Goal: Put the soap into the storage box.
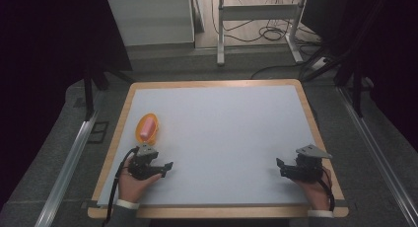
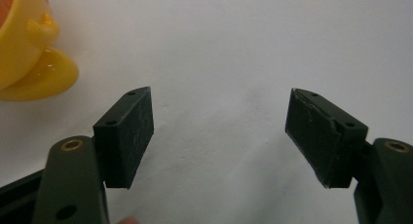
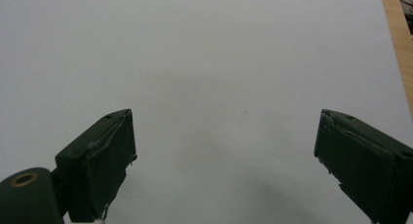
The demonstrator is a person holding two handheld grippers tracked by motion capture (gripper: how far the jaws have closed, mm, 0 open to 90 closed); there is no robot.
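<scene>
A yellow cup (image 1: 147, 129) holding something pink lies on the white table (image 1: 226, 138), just beyond the left gripper (image 1: 166, 169). Both grippers, the right gripper (image 1: 281, 167) included, gape wide, empty. Best approach: straddle the cup's rim squarely before closing.

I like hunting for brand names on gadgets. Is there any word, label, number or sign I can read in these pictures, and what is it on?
None: no readable text anywhere.
Orange bowl with the pink thing in it: no print or label visible.
Left claw and right claw: plain black pads, both open, no markings.
White table top: blank.
Furniture behind the table: no lettering can be made out.
</scene>
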